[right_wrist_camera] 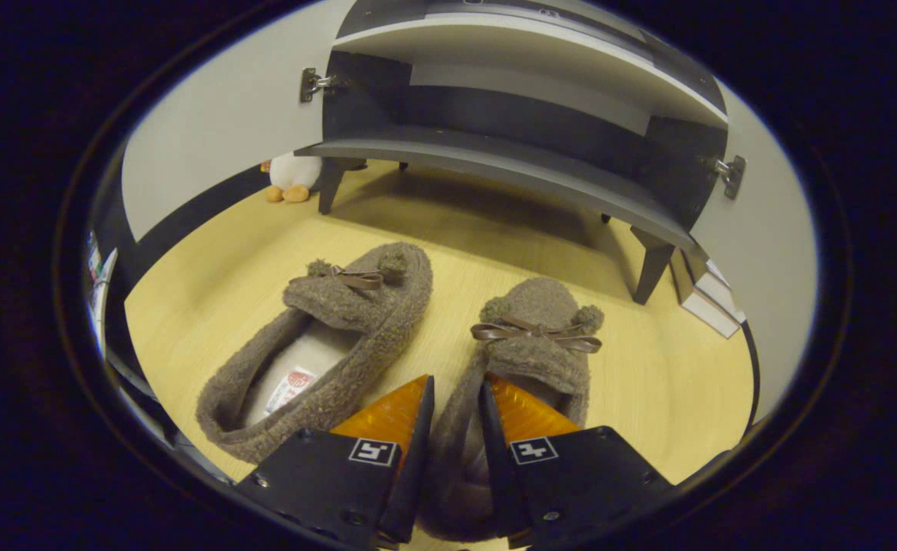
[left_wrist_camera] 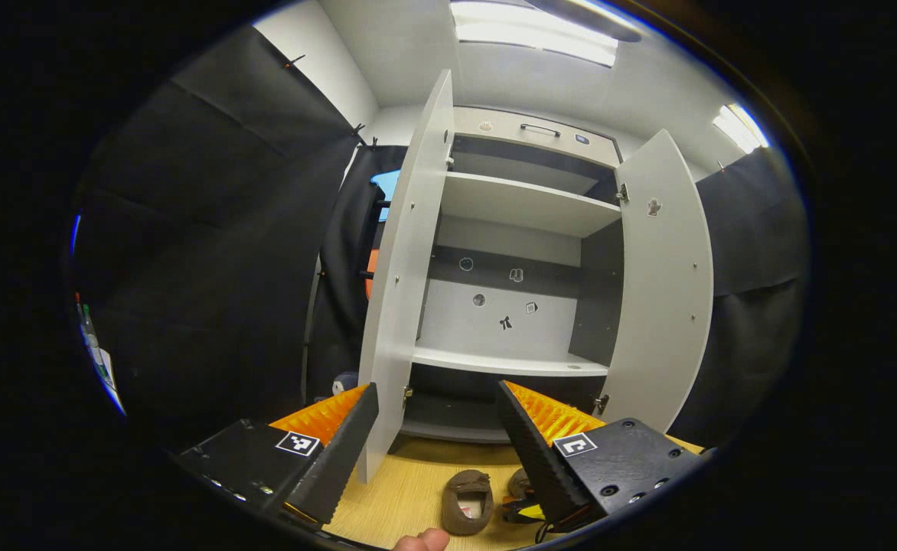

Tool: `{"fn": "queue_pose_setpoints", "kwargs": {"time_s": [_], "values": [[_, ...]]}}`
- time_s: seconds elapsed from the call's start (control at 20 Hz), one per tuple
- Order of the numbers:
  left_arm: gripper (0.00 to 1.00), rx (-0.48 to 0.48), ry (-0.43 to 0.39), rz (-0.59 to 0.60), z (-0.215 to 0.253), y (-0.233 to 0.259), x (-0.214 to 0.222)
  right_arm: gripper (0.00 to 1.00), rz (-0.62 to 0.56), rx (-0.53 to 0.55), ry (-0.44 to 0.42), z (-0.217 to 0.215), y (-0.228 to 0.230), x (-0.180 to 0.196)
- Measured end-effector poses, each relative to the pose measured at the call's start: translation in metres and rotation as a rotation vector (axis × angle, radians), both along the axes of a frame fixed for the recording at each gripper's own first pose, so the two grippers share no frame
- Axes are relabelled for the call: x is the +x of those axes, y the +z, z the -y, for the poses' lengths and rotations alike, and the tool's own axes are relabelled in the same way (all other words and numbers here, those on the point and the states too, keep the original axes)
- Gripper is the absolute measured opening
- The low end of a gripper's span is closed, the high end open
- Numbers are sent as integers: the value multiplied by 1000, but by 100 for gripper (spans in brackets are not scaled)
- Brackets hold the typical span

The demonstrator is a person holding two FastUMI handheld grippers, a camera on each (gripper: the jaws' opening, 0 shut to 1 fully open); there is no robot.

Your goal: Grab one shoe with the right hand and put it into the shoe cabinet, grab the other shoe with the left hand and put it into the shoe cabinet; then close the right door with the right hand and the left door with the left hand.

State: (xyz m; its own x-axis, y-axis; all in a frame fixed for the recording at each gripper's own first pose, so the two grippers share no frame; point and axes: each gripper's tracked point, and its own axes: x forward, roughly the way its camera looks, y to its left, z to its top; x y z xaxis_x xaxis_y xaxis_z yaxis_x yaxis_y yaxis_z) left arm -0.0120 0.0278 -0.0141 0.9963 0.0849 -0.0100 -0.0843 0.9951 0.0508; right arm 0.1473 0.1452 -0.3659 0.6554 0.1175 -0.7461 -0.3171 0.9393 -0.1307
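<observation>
Slippers are both sitting on the wooden floor (right_wrist_camera: 211,298) in front of the cabinet (left_wrist_camera: 521,207), so no part of the task looks finished yet. In the right gripper view, the right gripper (right_wrist_camera: 456,413) is closing narrowly around the near wall of the right slipper (right_wrist_camera: 536,340), its two orange fingers sitting on either side of the fuzzy rim; whether both pads are actually pressing on it I cannot tell. The left slipper (right_wrist_camera: 326,344) is lying just beside it, untouched. In the left gripper view, the left gripper (left_wrist_camera: 437,417) is hanging wide and empty, pointing at the cabinet, whose left door (left_wrist_camera: 406,268) and right door (left_wrist_camera: 667,283) are both standing open, with the shelves bare. By my reading the first grab is only getting under way: still ahead are lifting this slipper onto a shelf, taking the other with the left gripper, then swinging the right door and the left door shut.
</observation>
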Motion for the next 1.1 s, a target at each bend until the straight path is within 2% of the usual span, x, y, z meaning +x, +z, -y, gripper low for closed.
{"fn": "queue_pose_setpoints", "kwargs": {"time_s": [0.2,0.3,0.45,0.55,0.75,0.85,0.9,0.95,1.1], "values": [[95,-2,5,-12,-2,-4,1,20,51,-17,-8,7,1,3],[95,-9,0,-17,-1,-7,1,7,61,30,7,6,5,-1],[95,-35,-28,-22,6,-10,3,5,146,52,-7,14,29,0],[95,-45,-52,-20,15,-12,4,5,208,101,-9,14,68,-2],[95,-20,-66,-20,18,-14,9,5,377,154,24,12,183,20],[95,-7,-70,-23,19,-17,9,5,469,160,55,10,250,41],[100,-2,-73,-29,20,-20,9,5,502,164,63,8,281,54],[95,5,-75,-35,21,-22,9,5,527,165,70,7,305,70],[95,28,-78,-39,22,-26,6,5,542,164,48,5,359,125]]}}
